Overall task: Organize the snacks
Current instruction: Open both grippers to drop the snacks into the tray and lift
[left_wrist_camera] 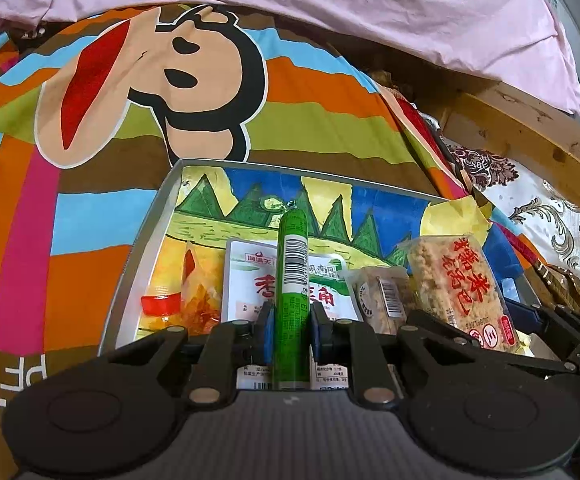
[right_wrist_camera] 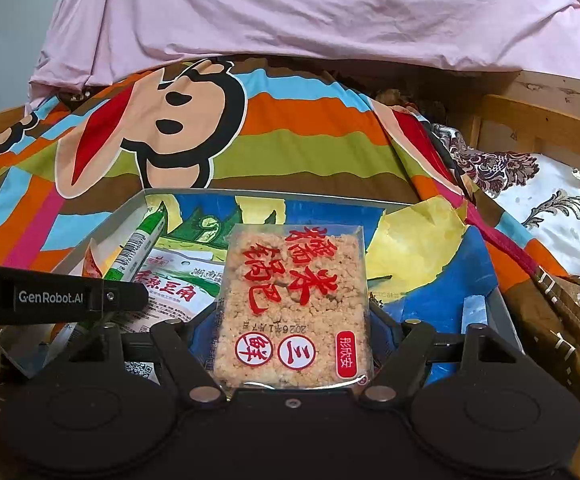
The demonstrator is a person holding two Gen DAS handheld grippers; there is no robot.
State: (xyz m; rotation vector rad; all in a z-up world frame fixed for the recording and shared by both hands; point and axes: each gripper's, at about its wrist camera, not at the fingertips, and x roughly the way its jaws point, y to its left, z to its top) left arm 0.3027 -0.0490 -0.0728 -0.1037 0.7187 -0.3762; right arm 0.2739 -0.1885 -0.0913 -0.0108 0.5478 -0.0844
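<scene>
Bedspread point(left_wrist_camera: 89, 208) — tray point(left_wrist_camera: 145, 240), gripped snacks

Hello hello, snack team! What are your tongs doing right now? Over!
Left tongs shut on green sausage stick. Right tongs shut on rice cracker pack. Both over the tray. Nothing blocking.

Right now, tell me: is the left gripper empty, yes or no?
No, the left gripper is shut on a green sausage stick over the tray.
</scene>
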